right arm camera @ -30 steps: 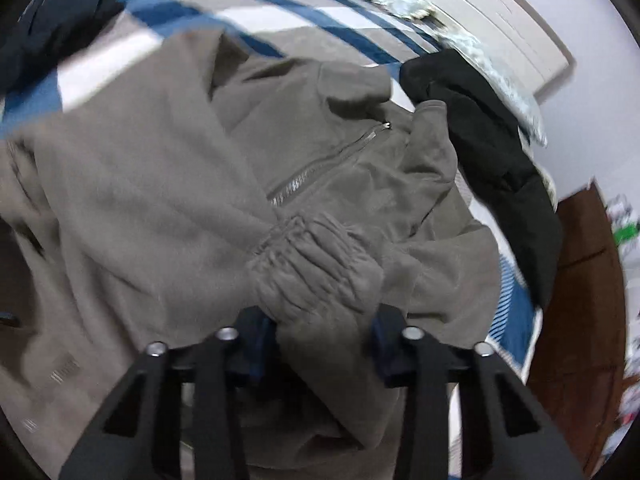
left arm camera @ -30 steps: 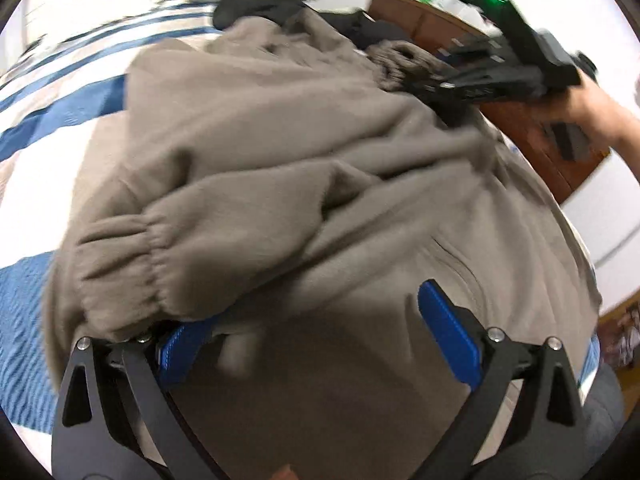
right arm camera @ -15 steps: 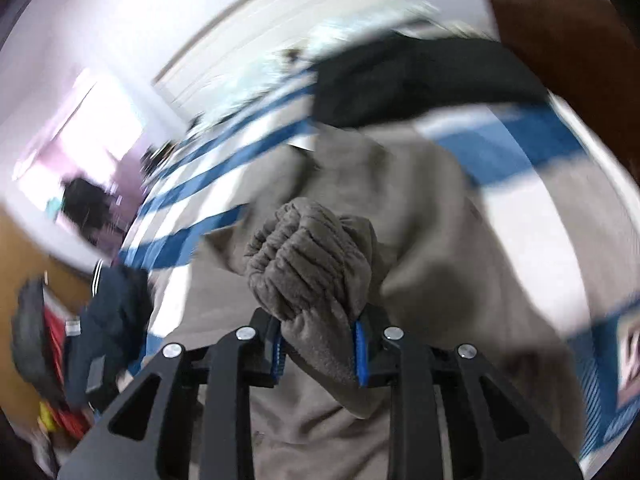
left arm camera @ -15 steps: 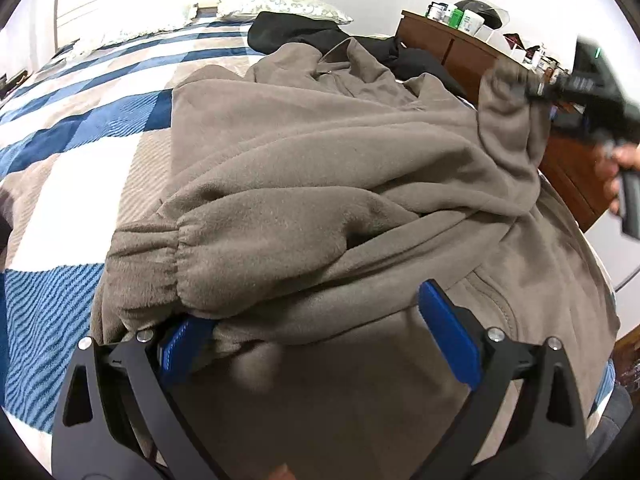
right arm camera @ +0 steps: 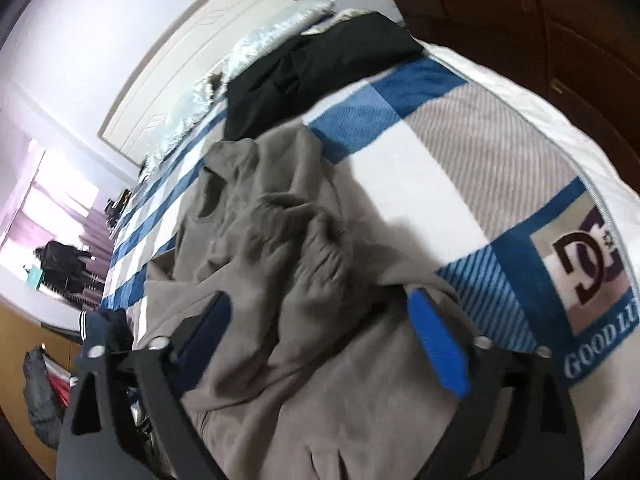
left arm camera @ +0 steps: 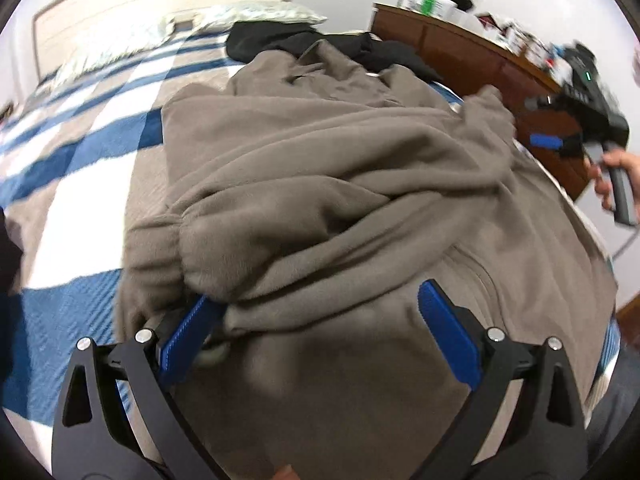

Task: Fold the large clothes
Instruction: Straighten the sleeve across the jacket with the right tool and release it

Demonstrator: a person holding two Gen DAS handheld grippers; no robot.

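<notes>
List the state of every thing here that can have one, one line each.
Left hand-held gripper: open, over the jacket.
Right hand-held gripper: open, cuff lying loose between its fingers.
Brown fleece jacket: rumpled on the bed, sleeves laid across the body, not neatly folded.
Sleeve cuff: bunched, resting on the jacket.
Black garment: crumpled near the pillows.
Bedspread: spread flat.

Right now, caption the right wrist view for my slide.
Open right tool over a grey-brown fleece jacket's cuff on a blue-checked bedspread.
</notes>
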